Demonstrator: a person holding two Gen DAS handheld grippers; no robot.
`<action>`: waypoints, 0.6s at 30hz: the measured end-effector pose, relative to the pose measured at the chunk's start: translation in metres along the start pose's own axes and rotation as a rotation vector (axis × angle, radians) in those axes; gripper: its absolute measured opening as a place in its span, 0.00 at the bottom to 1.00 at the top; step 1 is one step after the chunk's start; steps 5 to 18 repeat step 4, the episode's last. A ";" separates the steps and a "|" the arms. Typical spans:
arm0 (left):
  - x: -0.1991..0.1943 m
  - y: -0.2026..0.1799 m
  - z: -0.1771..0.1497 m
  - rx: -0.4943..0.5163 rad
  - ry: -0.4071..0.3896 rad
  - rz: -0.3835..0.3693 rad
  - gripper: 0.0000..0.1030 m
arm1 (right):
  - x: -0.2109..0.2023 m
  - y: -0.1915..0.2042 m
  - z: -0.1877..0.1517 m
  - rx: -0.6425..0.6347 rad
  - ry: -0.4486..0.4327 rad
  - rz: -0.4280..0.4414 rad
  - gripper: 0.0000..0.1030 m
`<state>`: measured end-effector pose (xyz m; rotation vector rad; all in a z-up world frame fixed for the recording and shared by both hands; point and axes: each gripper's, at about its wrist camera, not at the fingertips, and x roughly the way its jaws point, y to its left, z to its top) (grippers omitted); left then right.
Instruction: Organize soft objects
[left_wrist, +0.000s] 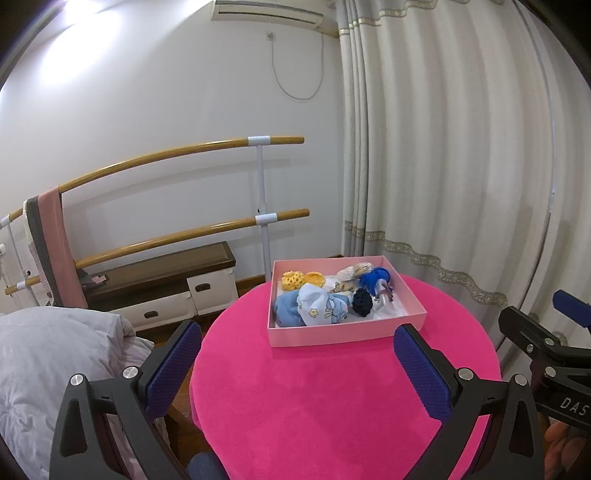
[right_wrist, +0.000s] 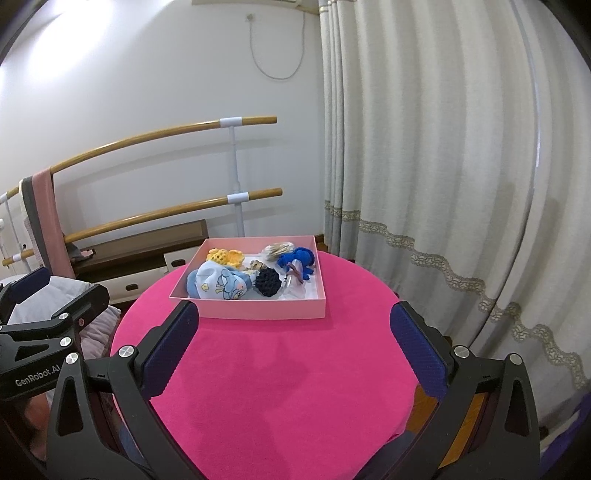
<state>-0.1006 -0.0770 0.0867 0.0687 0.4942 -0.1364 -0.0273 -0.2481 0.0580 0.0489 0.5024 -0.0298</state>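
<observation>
A pink box (left_wrist: 332, 334) (right_wrist: 258, 312) stands at the far side of a round table with a magenta cloth (left_wrist: 325, 398) (right_wrist: 280, 376). In it lie a light blue patterned cloth (left_wrist: 317, 306) (right_wrist: 218, 282), yellow crochet pieces (left_wrist: 301, 279) (right_wrist: 225, 255), a dark navy crochet ball (left_wrist: 362, 302) (right_wrist: 268, 281), a blue crochet toy (left_wrist: 375, 277) (right_wrist: 297, 258) and beige pieces (left_wrist: 352, 273) (right_wrist: 277, 249). My left gripper (left_wrist: 297, 354) is open and empty, held above the near side of the table. My right gripper (right_wrist: 293, 339) is open and empty, also short of the box.
A wooden double barre (left_wrist: 184, 155) with a pink towel (left_wrist: 55, 240) stands along the white wall. A low bench with drawers (left_wrist: 166, 284) sits below it. A grey duvet (left_wrist: 55, 362) lies at the left. Cream curtains (left_wrist: 461, 166) hang at the right.
</observation>
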 end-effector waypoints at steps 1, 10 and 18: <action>-0.001 0.000 -0.001 0.001 -0.003 -0.002 1.00 | 0.000 0.000 0.000 0.000 0.000 0.000 1.00; -0.003 0.001 -0.003 -0.007 -0.012 0.002 1.00 | 0.000 0.000 0.000 -0.001 0.001 0.001 1.00; -0.003 0.001 -0.003 -0.007 -0.012 0.002 1.00 | 0.000 0.000 0.000 -0.001 0.001 0.001 1.00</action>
